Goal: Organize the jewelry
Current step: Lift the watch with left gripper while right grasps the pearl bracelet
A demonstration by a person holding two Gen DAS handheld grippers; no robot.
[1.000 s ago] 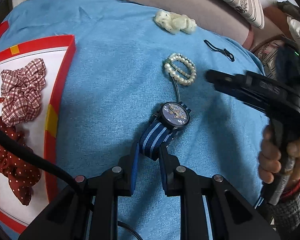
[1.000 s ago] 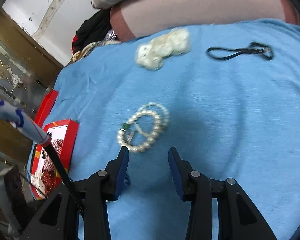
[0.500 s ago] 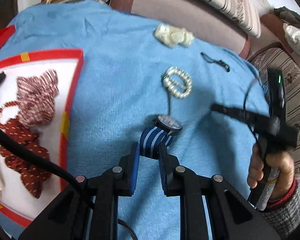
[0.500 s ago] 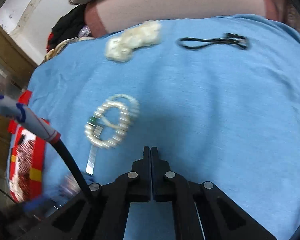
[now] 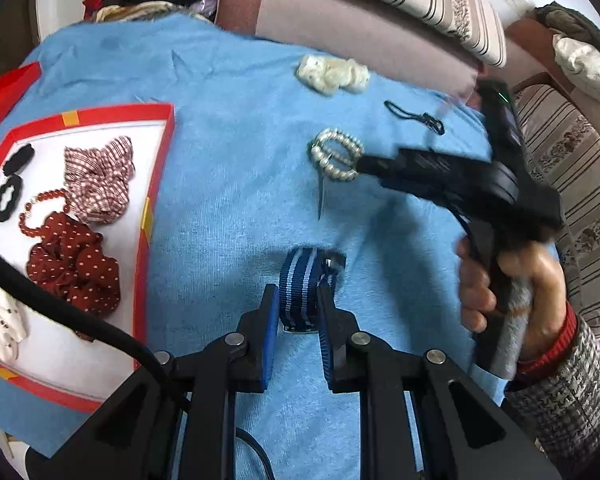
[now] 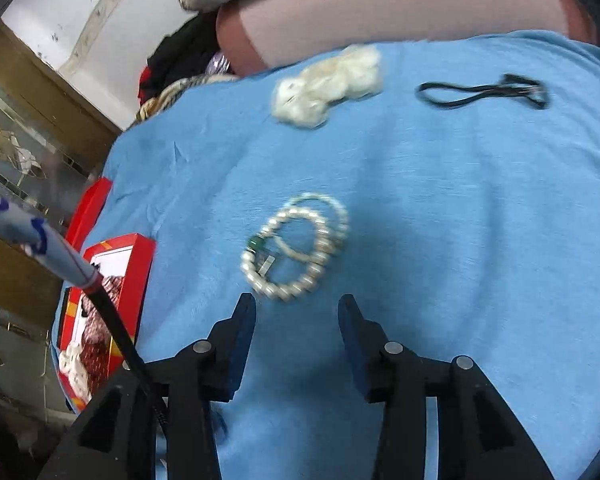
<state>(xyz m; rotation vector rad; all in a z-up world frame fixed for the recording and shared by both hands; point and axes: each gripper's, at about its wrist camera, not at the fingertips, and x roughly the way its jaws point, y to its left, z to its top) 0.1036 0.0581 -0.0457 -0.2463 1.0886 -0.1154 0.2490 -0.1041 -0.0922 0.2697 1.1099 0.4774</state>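
Left tongs [image 5: 297,308] clamped on striped blue watch strap [image 5: 304,280], lifted over blue cloth [image 5: 236,184], beside red tray [image 5: 156,216] of scrunchies. Right tongs [image 6: 296,312] spread wide, just short of pearl bracelet [image 6: 296,248] lying on cloth. Likely risks: watch slipping from narrow strap grip; bracelet snagging its dangling tag when pinched.
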